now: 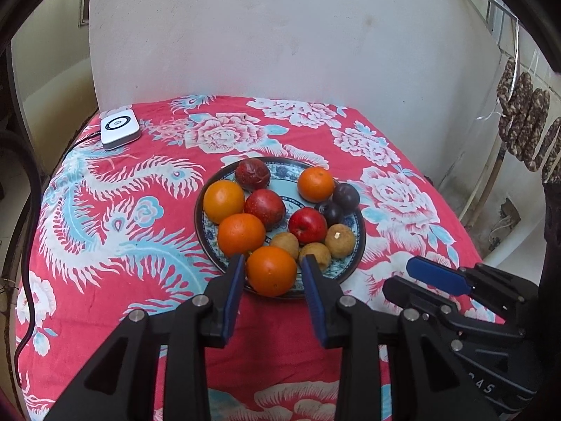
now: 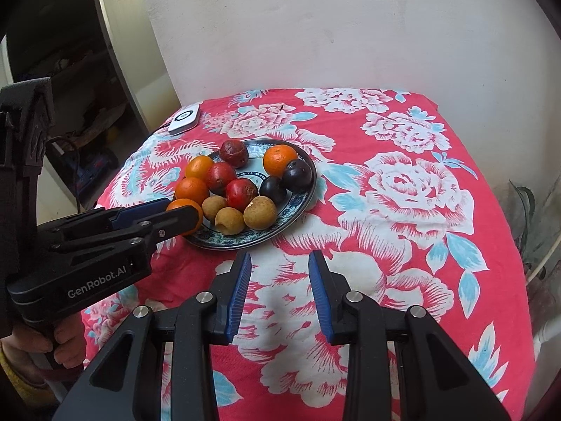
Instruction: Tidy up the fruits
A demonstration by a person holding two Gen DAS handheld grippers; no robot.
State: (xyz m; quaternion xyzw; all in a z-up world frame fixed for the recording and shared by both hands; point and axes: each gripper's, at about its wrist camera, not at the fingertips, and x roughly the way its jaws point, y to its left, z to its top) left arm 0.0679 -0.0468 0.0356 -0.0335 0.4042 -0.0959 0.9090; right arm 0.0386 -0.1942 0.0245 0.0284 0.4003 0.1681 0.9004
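Observation:
A blue patterned plate (image 1: pixel 352 263) (image 2: pixel 298 207) on the red flowered cloth holds several oranges, red fruits, dark plums and brown longans. My left gripper (image 1: pixel 271 263) is open, its jaws standing either side of the nearest orange (image 1: pixel 271 270) at the plate's front edge, with small gaps on both sides. In the right wrist view the left gripper (image 2: pixel 175 210) reaches that orange (image 2: pixel 191 212) from the left. My right gripper (image 2: pixel 280 259) is open and empty over the cloth, just in front of the plate. It also shows in the left wrist view (image 1: pixel 413 277).
A small white device (image 1: pixel 119 128) (image 2: pixel 184 119) with a cable lies at the table's far left corner. A white wall stands behind the table. Dried sausages (image 1: pixel 526 126) hang at the right. The cloth (image 2: pixel 403 193) spreads right of the plate.

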